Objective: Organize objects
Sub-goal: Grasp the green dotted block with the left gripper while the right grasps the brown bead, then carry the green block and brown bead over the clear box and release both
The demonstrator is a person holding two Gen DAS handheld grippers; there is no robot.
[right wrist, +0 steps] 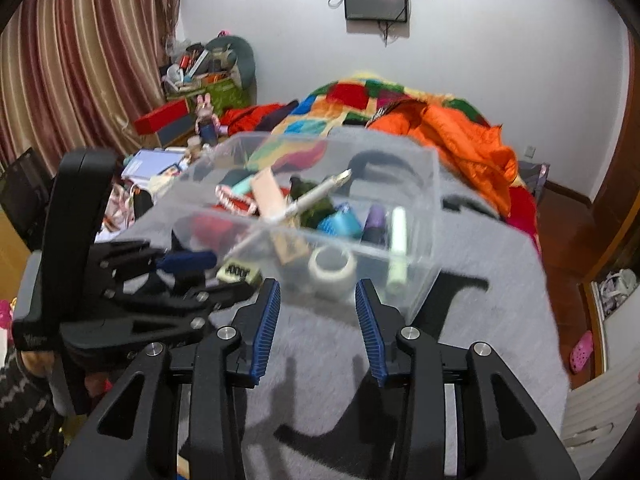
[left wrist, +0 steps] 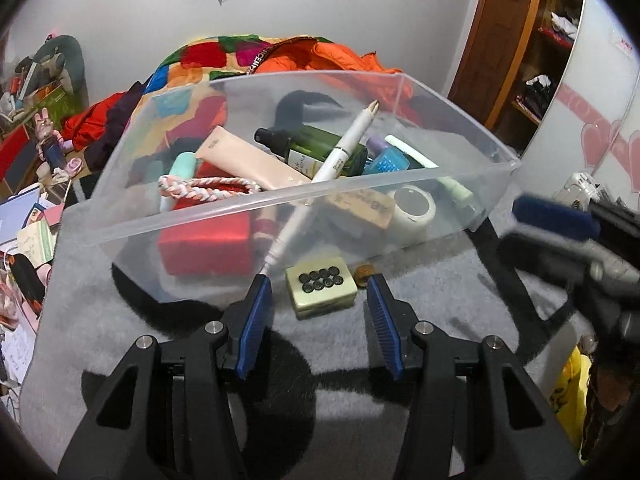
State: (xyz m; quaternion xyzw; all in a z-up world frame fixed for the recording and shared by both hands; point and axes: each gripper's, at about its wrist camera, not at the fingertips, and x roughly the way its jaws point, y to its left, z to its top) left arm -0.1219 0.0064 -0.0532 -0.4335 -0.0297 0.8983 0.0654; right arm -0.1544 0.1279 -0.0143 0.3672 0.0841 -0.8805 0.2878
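A clear plastic bin (left wrist: 460, 128) stands on a grey fuzzy mat (left wrist: 340, 344). It holds a green bottle (left wrist: 320, 148), a beige tube (left wrist: 248, 160), a white pen (left wrist: 344, 148), a red box (left wrist: 208, 244), a white tape roll (left wrist: 414, 208) and more. A pale green mahjong tile (left wrist: 321, 286) with black dots lies on the mat outside the bin. My left gripper (left wrist: 320, 292) is open with the tile between its fingertips. My right gripper (right wrist: 316, 292) is open and empty, just short of the bin (right wrist: 424, 264). The tile (right wrist: 238, 271) and left gripper (right wrist: 188, 280) show blurred there.
A small brown coin-like piece (left wrist: 364, 272) lies right of the tile. Behind the bin lie a colourful quilt (left wrist: 208, 56) and an orange jacket (right wrist: 460, 140). Cluttered books and boxes (left wrist: 28, 216) sit left. The right gripper shows blurred in the left wrist view (left wrist: 560, 220).
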